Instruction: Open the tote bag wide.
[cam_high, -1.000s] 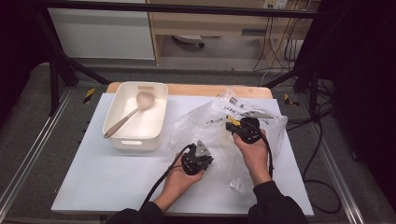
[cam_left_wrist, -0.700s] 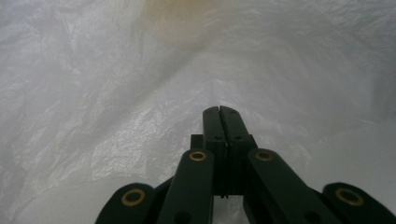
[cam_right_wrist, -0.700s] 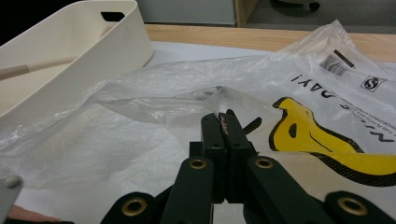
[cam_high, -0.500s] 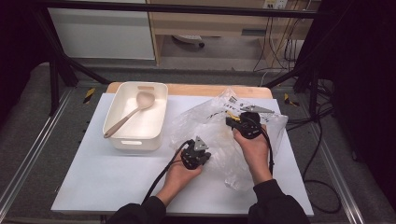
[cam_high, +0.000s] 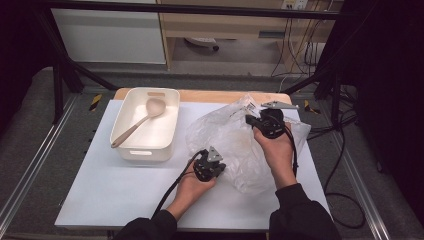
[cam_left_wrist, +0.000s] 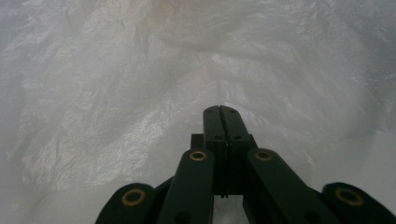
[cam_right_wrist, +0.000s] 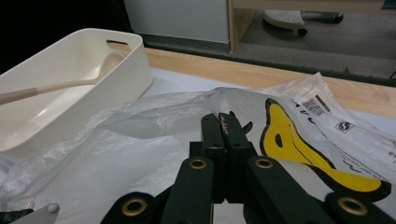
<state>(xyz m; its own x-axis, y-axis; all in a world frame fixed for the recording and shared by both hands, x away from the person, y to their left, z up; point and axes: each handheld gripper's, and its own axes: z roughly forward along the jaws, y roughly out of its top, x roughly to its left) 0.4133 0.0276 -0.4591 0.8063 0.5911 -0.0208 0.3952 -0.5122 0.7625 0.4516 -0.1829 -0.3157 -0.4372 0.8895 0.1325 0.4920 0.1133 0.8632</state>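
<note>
white tub (cam_high: 145, 127) holding a spoon (cam_high: 137, 124), both grippers (cam_high: 209, 165) (cam_high: 257, 120) clamped on clear plastic bag (cam_high: 235, 145)

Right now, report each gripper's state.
Left gripper: shut, tips against the plastic bag; a grip cannot be told.
Right gripper: shut, pinching the plastic bag's film.

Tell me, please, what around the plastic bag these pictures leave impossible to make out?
- Bag's contents: in the high view the crumpled plastic bag veils them.
- Left claw: shut against the film in its own view; whether film is pinched is unclear.
- Yellow-and-black item: half under plastic in the right gripper view, unidentifiable.
- Barcode label: print too small.
</note>
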